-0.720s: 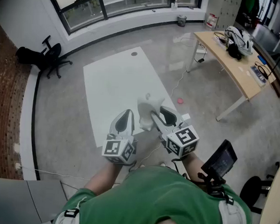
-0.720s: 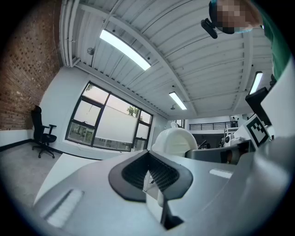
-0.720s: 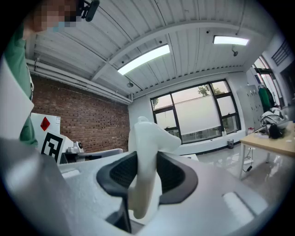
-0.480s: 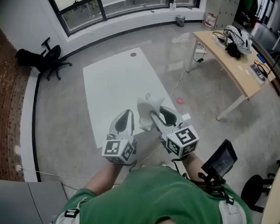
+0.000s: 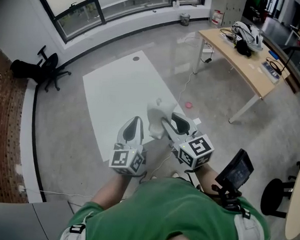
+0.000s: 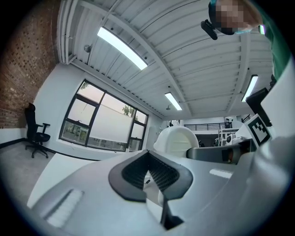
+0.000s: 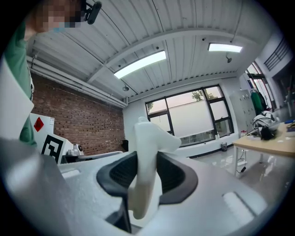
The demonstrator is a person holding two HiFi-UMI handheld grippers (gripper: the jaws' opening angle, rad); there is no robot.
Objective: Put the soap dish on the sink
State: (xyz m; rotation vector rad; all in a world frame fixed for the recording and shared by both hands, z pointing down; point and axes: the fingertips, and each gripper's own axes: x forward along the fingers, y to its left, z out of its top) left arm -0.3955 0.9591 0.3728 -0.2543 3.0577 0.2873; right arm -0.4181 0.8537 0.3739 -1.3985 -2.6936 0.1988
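Below the head camera spreads a grey polished floor (image 5: 64, 122), with a large white sheet (image 5: 116, 90) lying flat on it ahead of the person. A long wooden table (image 5: 255, 75), cluttered at its far end, stands off to the right, and a black office chair (image 5: 37, 68) sits by the left wall.

No sink shows in any view, so the step in hand looks like carrying, with placing not yet begun. To do it well, I would judge: find the sink first and bring the dish there without slackening the grip. Then turn it base-down before lowering, since it now stands on edge between the pads.

Nearer, the person in a green shirt (image 5: 170, 213) holds both tools out in front of the body. They are side by side, near each other but apart, each pointing level and forward.

The left tongs (image 5: 133, 127) are clenched on nothing, pads together. The right tongs (image 5: 168, 124) grasp the white soap dish (image 5: 156, 116), pads pressing its two faces, with much of it jutting up beyond the tips.
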